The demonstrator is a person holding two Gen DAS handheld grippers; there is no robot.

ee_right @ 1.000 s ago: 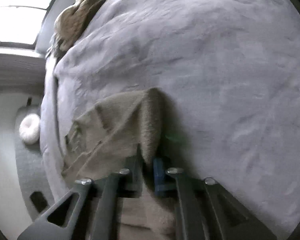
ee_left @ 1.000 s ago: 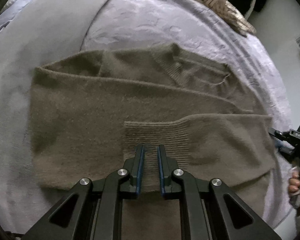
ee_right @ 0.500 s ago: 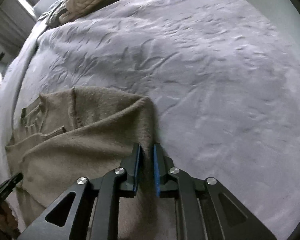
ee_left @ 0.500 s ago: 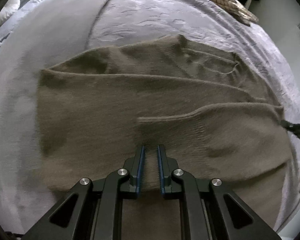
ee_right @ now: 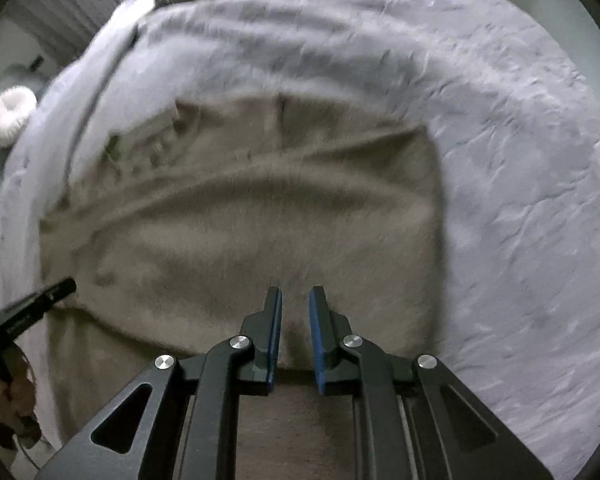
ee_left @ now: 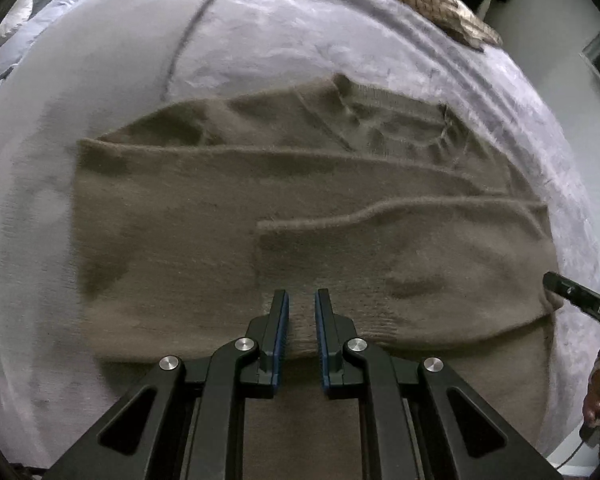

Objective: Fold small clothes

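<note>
Brown knit sweater point(ee_left: 204, 240) lies flat on the grey-lilac bedspread point(ee_left: 300, 48), folded into a rough rectangle. One sleeve point(ee_left: 400, 248) is laid across the body of the sweater, its cuff end near the middle. The ribbed neckline point(ee_left: 400, 120) sits at the far edge of the sweater, bunched into small wrinkles.

Left gripper point(ee_left: 301, 300) is over the near edge of the sweater, close to the sleeve cuff. Its blue-lined fingers point(ee_left: 281, 320) stand a little apart with knit showing in the gap; whether they pinch any fabric I cannot tell.

Right gripper point(ee_right: 295, 300) is over the near edge of the sweater point(ee_right: 240, 232) too, toward the sweater's right-hand side edge as that camera sees it. Its fingers point(ee_right: 275, 320) stand equally narrowly apart over the fabric; a grip on the cloth cannot be confirmed. This view is motion-blurred.

Each gripper's tip shows at the sweater's side edge in the other's view, touching or just beside the knit.

Beyond the sweater, at the far edge of the bedspread, lies a heap of beige patterned cloth point(ee_left: 440, 4). Off the bedspread, left of the sweater in the right wrist view, a white round cushion point(ee_right: 10, 114) sits on the floor
</note>
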